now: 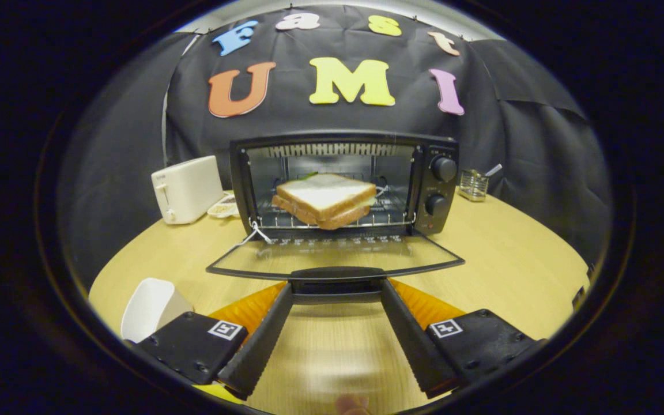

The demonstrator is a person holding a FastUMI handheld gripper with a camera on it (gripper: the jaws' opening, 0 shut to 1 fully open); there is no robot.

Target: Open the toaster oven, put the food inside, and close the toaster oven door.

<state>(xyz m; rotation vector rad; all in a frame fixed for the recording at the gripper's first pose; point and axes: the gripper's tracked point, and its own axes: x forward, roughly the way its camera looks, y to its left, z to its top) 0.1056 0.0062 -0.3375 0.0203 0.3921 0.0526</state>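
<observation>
Claw (336,286) spread wide — fingers (263,334) apart, nothing between them

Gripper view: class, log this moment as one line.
sandwich on rack inside toaster oven | door open flat | gripper open, fingers flanking door handle

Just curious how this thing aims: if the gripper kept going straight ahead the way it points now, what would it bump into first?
Probably the handle of the toaster oven's open door, just ahead of the open gripper. Beyond it sits the sandwich on the rack, though depth is hard to judge.
</observation>
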